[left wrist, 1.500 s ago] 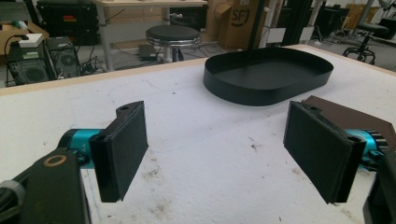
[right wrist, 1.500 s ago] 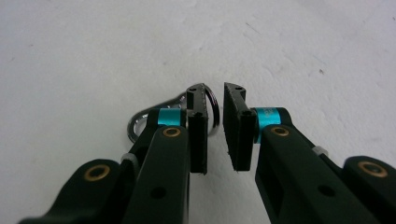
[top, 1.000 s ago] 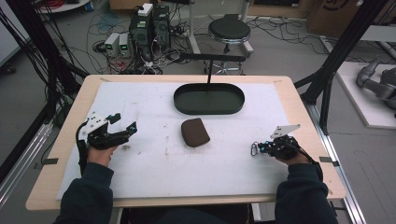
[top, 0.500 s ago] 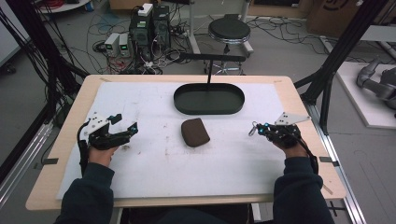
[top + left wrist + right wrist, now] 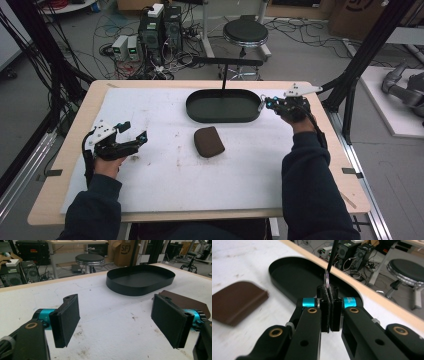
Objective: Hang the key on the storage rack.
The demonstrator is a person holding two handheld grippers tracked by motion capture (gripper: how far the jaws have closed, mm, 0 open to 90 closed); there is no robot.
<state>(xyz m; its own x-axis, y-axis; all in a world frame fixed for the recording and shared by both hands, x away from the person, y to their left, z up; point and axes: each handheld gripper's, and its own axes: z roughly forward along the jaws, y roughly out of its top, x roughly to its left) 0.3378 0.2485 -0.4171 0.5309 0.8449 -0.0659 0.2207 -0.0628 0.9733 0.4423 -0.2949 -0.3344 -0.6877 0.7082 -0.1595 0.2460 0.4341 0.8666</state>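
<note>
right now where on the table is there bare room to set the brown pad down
Widest free patch: the white mat on the near side, between the left tongs and the person's right sleeve. Also free: the far left, between the black tray and the left tongs. The brown pad lies below the tray. Crowded: the tray's right end, where the shut right tongs hover.

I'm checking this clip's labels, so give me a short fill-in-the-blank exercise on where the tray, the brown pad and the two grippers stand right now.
1. The right gripper has its jaws ____, by the right end of the black oval metal tray.
2. The left gripper has its jaws ____, with nothing between them.
3. The flat brown pad lies on the white table cover, ____ the tray.
4. The black oval tray holds ____.

Missing words: shut; open; outside; nothing
</note>
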